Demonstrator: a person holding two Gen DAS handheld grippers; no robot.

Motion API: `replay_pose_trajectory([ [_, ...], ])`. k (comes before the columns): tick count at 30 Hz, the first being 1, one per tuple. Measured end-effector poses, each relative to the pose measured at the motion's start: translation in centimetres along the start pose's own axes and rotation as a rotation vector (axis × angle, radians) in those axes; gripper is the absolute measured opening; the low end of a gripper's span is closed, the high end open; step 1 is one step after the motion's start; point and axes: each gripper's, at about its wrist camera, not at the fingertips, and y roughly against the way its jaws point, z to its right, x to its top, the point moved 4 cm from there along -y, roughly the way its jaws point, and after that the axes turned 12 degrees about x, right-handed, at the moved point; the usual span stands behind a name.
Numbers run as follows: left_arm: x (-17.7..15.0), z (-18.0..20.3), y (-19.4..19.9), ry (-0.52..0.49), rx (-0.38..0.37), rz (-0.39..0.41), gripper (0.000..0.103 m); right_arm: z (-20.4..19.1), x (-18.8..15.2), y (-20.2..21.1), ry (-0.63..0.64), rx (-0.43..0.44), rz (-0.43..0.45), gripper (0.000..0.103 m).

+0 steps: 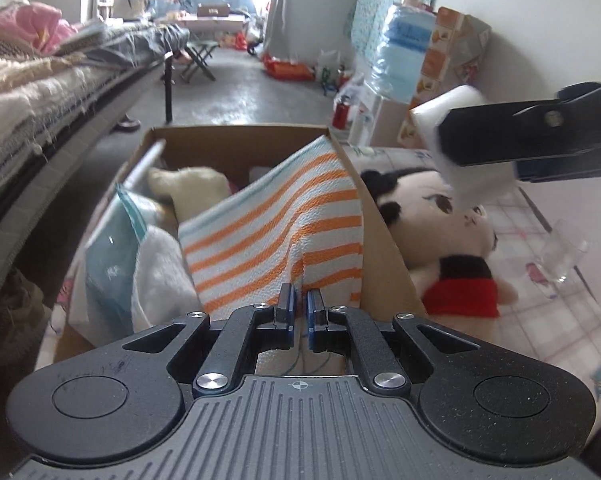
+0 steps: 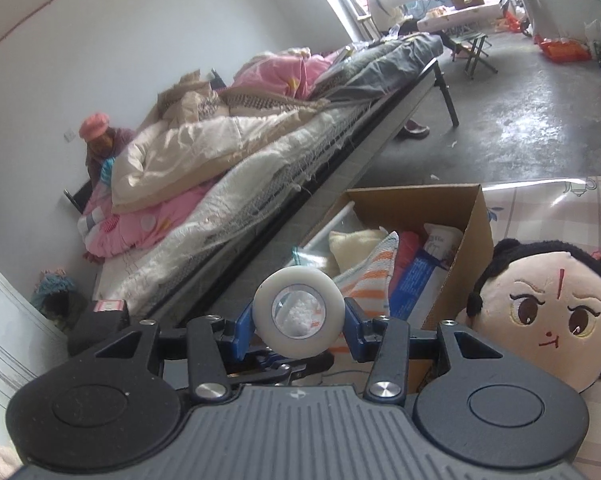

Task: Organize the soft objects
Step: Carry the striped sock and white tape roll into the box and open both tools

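Observation:
My left gripper (image 1: 299, 308) is shut on the near edge of an orange-and-white striped towel (image 1: 276, 232), which drapes into a cardboard box (image 1: 384, 236) holding a cream cushion (image 1: 188, 186) and other soft items. My right gripper (image 2: 299, 314) is shut on a white roll (image 2: 299, 314) seen end-on, hollow in the middle. It hovers before the box (image 2: 470, 232). In the left wrist view the white roll (image 1: 446, 108) hangs at the upper right, above a plush doll (image 1: 440, 220). The doll (image 2: 548, 312), with black hair and a red collar, lies right of the box.
A clear glass (image 1: 562, 254) stands on the checked tablecloth (image 1: 540, 320) right of the doll. A long bed with heaped bedding (image 2: 220, 152) runs along the left. A water bottle (image 1: 402, 54) and cartons stand by the right wall. Two people sit in the background.

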Motion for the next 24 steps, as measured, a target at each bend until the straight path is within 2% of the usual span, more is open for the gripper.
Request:
replay_pose_trajectory([
  [6,-0.9,-0.2,1.5,0.006,-0.047,-0.034,0.004,-0.5,-0.2,-3.0,0.056,-0.088,-0.137,0.049],
  [9,-1.3,-0.7,1.8,0.028,-0.059,-0.049,0.004,-0.8,0.3,-4.4,0.071,-0.12,-0.176,0.049],
  [12,-1.7,-1.7,2.1,0.058,-0.045,-0.041,0.004,-1.0,0.8,-5.4,0.076,-0.141,-0.203,0.049],
  [17,-2.2,-3.5,2.7,0.117,-0.067,-0.036,0.003,-0.4,0.9,-7.8,0.043,-0.154,-0.259,0.049],
  [20,-2.2,-4.2,2.5,0.146,-0.091,-0.044,0.003,0.1,0.1,-9.6,0.027,-0.176,-0.325,0.049],
  [24,-1.8,-5.1,3.3,0.169,-0.121,0.002,0.005,0.7,-1.1,-10.7,0.017,-0.226,-0.419,0.049],
])
